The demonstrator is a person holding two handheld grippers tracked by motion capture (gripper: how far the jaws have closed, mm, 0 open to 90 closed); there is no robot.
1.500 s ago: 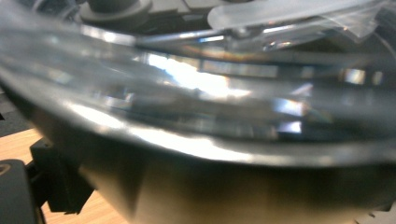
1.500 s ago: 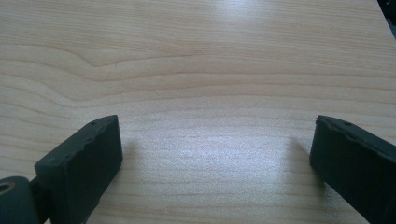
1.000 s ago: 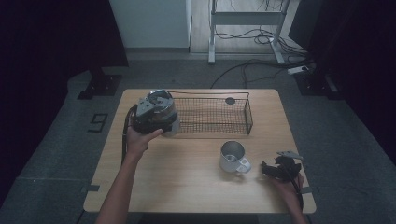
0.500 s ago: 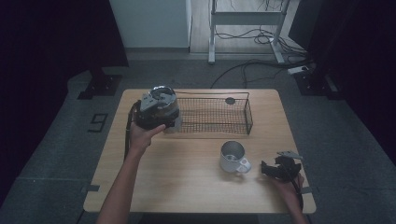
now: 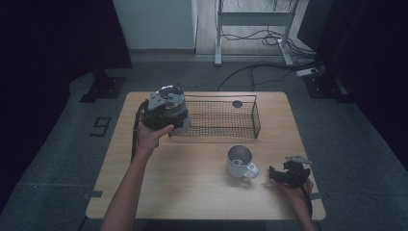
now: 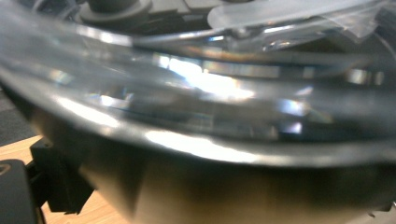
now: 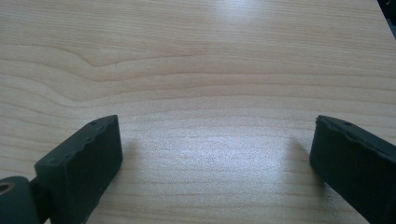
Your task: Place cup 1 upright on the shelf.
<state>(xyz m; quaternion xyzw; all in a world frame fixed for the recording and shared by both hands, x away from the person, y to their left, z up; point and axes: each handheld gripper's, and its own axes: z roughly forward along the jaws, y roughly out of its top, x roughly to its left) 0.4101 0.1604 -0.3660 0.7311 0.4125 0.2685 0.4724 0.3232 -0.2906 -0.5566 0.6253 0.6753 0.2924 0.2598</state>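
A dim room seen from above. A rectangular light wooden desk [image 5: 192, 192] with pale grain stands on grey carpeted floor [image 5: 57, 159]. Dark curtains [image 5: 53, 38] hang along the left and right sides. Behind the desk, a white panel [image 5: 154, 24] rises against the far wall, beside the white metal legs of a frame [image 5: 255, 19]. Black cables [image 5: 250, 72] trail across the floor toward a power strip [image 5: 308, 72]. A black stand base [image 5: 101, 89] sits at the left.

My left arm stretched forward, left gripper [image 5: 166, 111] raised in my hand, my right gripper [image 5: 287, 174] held low, jaws spread wide
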